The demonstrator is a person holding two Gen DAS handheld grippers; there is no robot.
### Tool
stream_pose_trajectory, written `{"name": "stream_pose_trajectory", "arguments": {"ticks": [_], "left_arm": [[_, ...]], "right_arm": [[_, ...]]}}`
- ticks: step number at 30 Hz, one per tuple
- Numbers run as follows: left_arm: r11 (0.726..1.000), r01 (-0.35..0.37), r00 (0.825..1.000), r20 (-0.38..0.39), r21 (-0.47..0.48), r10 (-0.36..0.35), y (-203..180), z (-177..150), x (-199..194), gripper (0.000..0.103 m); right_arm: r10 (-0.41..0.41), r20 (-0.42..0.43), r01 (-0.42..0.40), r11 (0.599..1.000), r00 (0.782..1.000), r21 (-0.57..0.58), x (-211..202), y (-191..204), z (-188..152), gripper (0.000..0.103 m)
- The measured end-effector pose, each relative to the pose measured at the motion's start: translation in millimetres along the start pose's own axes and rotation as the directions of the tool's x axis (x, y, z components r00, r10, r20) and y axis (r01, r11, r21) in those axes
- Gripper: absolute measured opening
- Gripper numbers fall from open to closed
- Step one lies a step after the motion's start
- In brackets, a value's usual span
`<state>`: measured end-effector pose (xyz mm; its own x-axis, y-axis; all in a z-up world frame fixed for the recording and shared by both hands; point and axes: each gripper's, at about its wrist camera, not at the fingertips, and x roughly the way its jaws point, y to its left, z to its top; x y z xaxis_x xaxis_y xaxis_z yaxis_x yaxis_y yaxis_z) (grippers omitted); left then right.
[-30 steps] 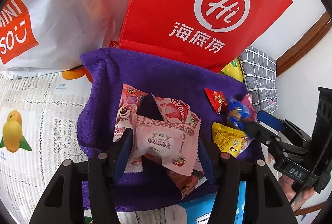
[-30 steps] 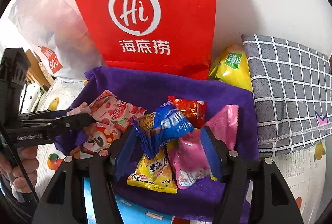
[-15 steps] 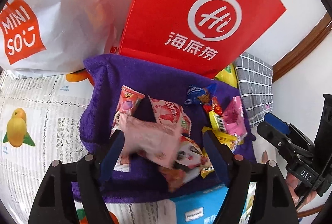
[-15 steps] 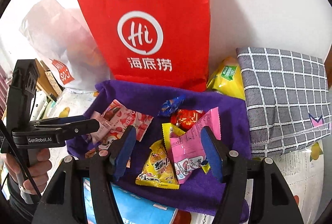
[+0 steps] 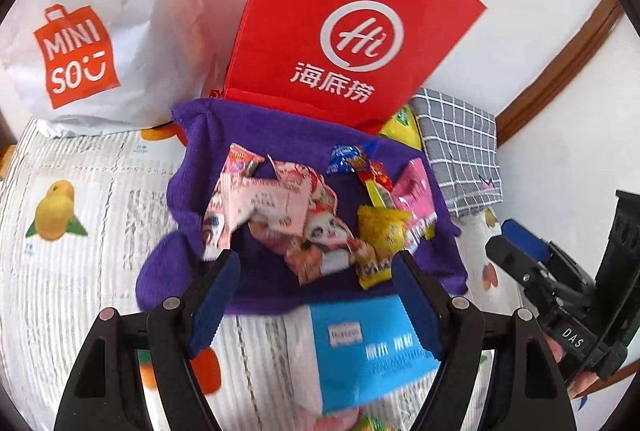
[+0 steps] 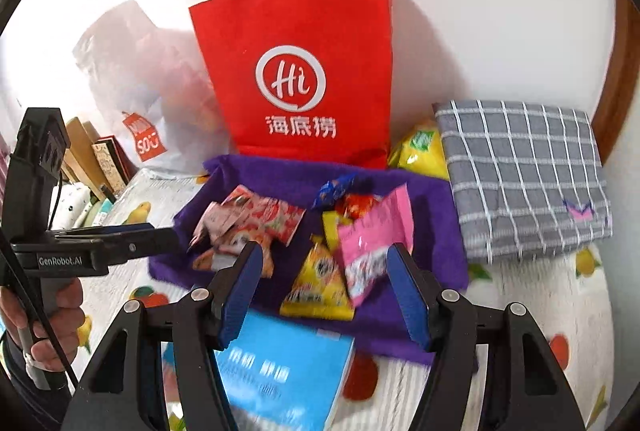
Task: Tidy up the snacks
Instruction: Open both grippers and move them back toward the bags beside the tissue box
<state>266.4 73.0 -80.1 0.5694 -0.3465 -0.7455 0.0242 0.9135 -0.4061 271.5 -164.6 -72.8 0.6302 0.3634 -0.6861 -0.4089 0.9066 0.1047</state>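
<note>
Several snack packets lie in a heap on a purple cloth (image 5: 208,151) (image 6: 436,199). On its left side are a pink-and-white packet (image 5: 268,207) and a panda packet (image 5: 324,235). On the right are a yellow packet (image 6: 318,283), a pink packet (image 6: 372,231), a red candy (image 6: 356,201) and a blue candy (image 6: 332,189). My left gripper (image 5: 315,256) hangs open above the cloth's near edge with nothing between its fingers. My right gripper (image 6: 324,248) is also open and empty, raised before the yellow packet.
A red paper bag (image 6: 300,71) stands behind the cloth, with a white Miniso bag (image 5: 100,31) to its left. A grey checked cloth (image 6: 520,171) and a yellow-green pack (image 6: 420,151) lie at the right. A blue box (image 5: 372,343) sits under both grippers on the fruit-print tablecloth.
Both grippers have drawn back and up from the heap. The left one let go of the pink-and-white packet, which dropped onto the pile. The blue candy now lies at the cloth's back.
</note>
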Motion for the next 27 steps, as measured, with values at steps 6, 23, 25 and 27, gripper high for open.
{"name": "stream_pose_trajectory", "arguments": {"ticks": [6, 23, 25, 27], "left_arm": [[1.000, 0.005, 1.000, 0.020, 0.017, -0.006, -10.0, -25.5, -26.3, 0.077], [0.997, -0.038, 0.995, 0.096, 0.074, 0.030, -31.4, -92.8, -83.2, 0.076], [0.996, -0.048, 0.994, 0.097, 0.078, 0.040, -30.1, -99.7, -85.4, 0.076], [0.996, -0.055, 0.994, 0.095, 0.077, 0.048, -26.9, -105.6, -87.2, 0.076]], "right_arm": [[0.050, -0.001, -0.050, 0.998, 0.999, 0.049, -25.7, 5.2, -32.2, 0.058], [0.031, -0.004, -0.031, 0.995, 1.000, 0.098, -89.1, 24.0, -98.2, 0.055], [0.038, -0.006, -0.038, 0.995, 0.999, 0.096, -90.9, 27.9, -104.8, 0.055], [0.041, -0.013, -0.040, 0.995, 0.999, 0.091, -91.4, 31.8, -111.1, 0.055]]}}
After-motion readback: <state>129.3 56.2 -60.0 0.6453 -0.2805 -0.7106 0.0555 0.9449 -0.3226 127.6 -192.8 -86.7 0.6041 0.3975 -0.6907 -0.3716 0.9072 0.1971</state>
